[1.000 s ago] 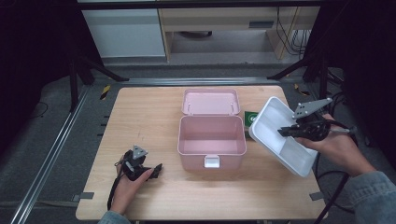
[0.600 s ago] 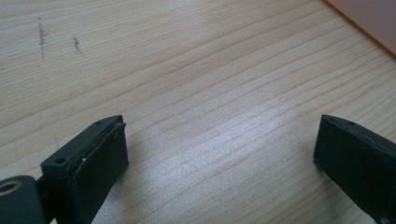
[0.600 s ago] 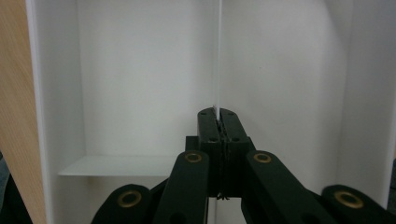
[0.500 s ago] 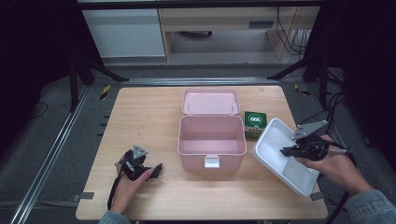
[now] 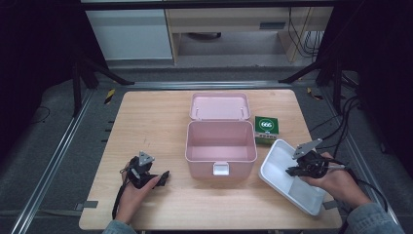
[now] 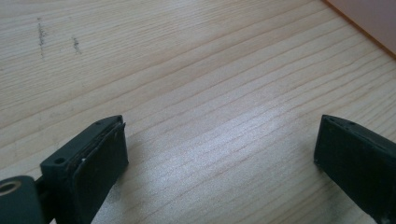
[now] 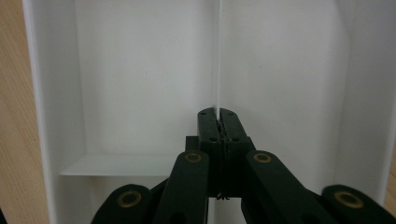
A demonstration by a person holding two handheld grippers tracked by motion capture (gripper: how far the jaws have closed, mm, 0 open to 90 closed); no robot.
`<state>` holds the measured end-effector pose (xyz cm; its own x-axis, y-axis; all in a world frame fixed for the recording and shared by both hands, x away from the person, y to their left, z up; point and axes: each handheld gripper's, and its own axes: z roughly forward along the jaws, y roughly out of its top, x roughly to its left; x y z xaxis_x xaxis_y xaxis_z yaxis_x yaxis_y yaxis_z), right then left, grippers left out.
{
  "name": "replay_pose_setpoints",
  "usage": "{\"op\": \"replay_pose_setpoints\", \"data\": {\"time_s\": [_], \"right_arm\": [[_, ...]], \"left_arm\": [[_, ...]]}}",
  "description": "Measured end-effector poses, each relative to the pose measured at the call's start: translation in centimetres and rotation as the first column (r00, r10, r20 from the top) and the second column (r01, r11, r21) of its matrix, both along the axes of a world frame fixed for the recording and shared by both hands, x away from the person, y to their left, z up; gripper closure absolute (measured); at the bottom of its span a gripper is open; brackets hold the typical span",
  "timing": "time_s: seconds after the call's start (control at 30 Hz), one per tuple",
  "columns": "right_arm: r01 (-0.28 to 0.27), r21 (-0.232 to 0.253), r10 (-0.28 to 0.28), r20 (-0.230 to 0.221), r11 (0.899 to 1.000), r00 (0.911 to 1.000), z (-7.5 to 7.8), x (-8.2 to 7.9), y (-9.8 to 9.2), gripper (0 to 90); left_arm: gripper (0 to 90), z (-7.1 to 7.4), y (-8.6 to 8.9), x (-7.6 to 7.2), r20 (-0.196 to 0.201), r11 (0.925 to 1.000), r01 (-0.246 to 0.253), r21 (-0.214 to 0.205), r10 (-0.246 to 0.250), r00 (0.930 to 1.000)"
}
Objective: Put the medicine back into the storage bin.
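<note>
Resting now on the counter [image 5: 160,117] right of the pink box [image 5: 221,148]: white tray [image 5: 280,161], lowered since a second ago, right gripper [image 5: 292,171] clamped on its divider; left gripper [image 5: 163,176] open, idle.

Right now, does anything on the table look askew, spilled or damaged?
Nothing is spilled or broken. The white tray lies askew at the table's right front corner, its corner past the edge, with the right claw shut on its inner divider. The pink box stands open and empty.
</note>
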<state>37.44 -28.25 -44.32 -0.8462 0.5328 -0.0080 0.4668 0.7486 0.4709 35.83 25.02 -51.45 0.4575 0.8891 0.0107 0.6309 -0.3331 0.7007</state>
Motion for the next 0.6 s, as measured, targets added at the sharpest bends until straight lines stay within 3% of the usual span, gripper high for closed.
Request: {"op": "replay_pose_setpoints", "data": {"time_s": [0.27,0.43,0.47,0.6], "right_arm": [[-0.019,-0.041,0.017,-0.042,0.999,0.999,-2.2,0.6,1.5,89.9],[-0.03,-0.051,0.027,-0.054,0.998,0.9982,-2.7,0.8,1.9,88.3],[-0.033,-0.02,0.032,-0.041,0.999,0.9987,-2.3,1.0,1.8,77.9],[-0.026,-0.01,0.026,0.005,1.0,0.9996,-0.8,1.6,1.7,63.7]], "left_arm": [[1.9,0.0,0.0,0.0,0.0,1.0,0.0,0.0,0.0,1.0],[1.9,0.0,0.0,0.0,0.0,1.0,0.0,0.0,0.0,1.0],[1.9,0.0,0.0,0.0,0.0,1.0,0.0,0.0,0.0,1.0],[1.9,0.0,0.0,0.0,0.0,1.0,0.0,0.0,0.0,1.0]]}}
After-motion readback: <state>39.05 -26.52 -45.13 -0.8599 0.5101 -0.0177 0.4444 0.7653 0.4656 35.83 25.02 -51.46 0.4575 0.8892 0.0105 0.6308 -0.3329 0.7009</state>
